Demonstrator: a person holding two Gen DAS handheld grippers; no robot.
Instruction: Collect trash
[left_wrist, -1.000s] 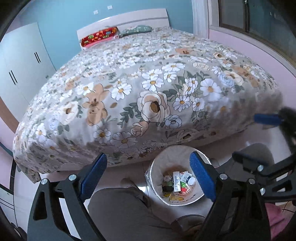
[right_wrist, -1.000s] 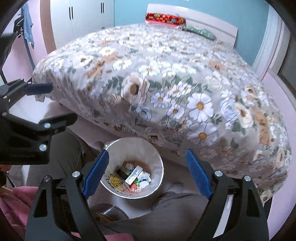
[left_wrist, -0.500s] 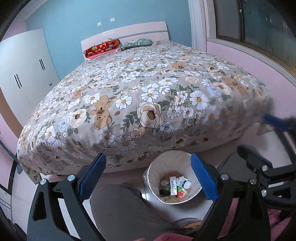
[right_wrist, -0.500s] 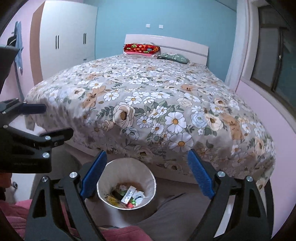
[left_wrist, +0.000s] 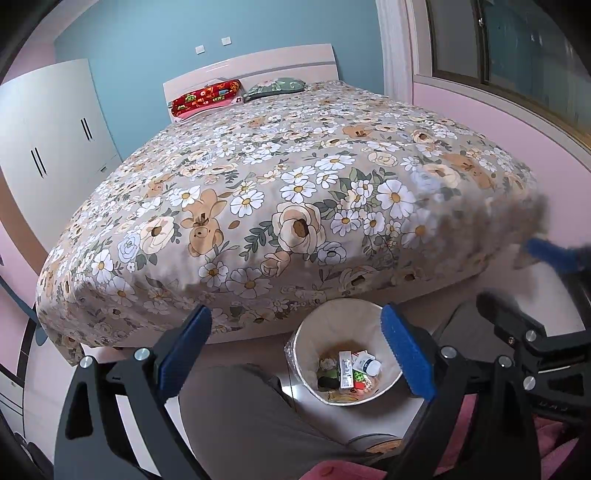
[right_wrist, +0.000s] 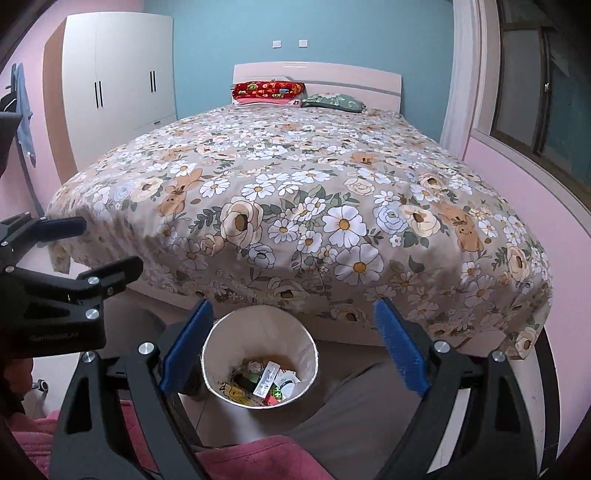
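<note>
A white waste bin (left_wrist: 334, 319) stands on the floor at the foot of the bed, between a person's knees. Several bits of trash (left_wrist: 347, 369) lie in it: a small white bottle, wrappers, a green packet. My left gripper (left_wrist: 294, 310) hangs above and in front of the bin, open, nothing between its blue pads. In the right wrist view the bin (right_wrist: 258, 328) and its trash (right_wrist: 266, 380) lie below my right gripper (right_wrist: 292, 303), which is also open and holds nothing. Each gripper shows at the edge of the other's view.
A large bed (right_wrist: 295, 184) with a flowered cover fills the middle, with a red pillow (right_wrist: 267, 88) and a green pillow at the headboard. A white wardrobe (right_wrist: 118, 81) stands at the left. Grey-trousered legs (left_wrist: 240, 413) and pink cloth lie below the grippers. A window is at the right.
Both grippers pulled back and up from the bin, so it looks smaller and lower, and the headboard and blue wall came into view. The right wrist view levelled out. Both jaws stayed wide.
</note>
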